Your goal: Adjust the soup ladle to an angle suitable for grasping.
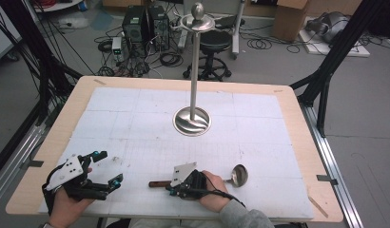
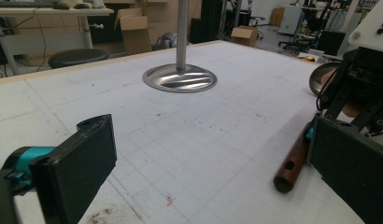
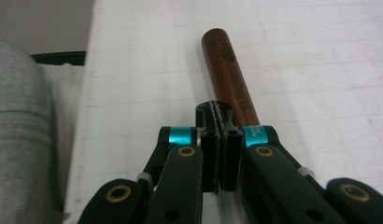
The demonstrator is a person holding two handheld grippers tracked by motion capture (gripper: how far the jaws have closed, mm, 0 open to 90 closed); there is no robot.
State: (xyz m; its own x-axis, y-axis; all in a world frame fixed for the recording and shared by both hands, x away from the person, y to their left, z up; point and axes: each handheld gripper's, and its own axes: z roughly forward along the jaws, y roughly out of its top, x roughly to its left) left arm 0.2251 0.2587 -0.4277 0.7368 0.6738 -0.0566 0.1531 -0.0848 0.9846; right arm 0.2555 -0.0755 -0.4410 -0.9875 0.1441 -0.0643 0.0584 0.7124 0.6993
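Clenched with nothing between its pads, right gripper (image 3: 219, 154) is held over the ladle's wooden handle (image 3: 229, 77); left gripper (image 1: 103, 168) is spread wide. Ladle (image 1: 238, 175) is laid near the front edge of the white gridded mat (image 1: 136, 123), before the steel stand (image 1: 193, 118).

Ladle (image 1: 239, 175): bowl polished metal, glossy; handle (image 3: 229, 74) dark brown wood, smooth, slight sheen. Stand (image 1: 192, 120) at centre: brushed-to-shiny steel pole, mirror-like round base. Table (image 1: 297, 118): pale wood edge, matt, topped by a white gridded mat (image 1: 136, 118), matt, scuffed and stained near the left. Left gripper (image 1: 103, 167), right gripper (image 1: 170, 190): matt black plastic, teal anodised metal collars, brass-coloured rivets, ribbed rubber-like pads. Sleeve (image 1: 243, 217): grey knit cloth.
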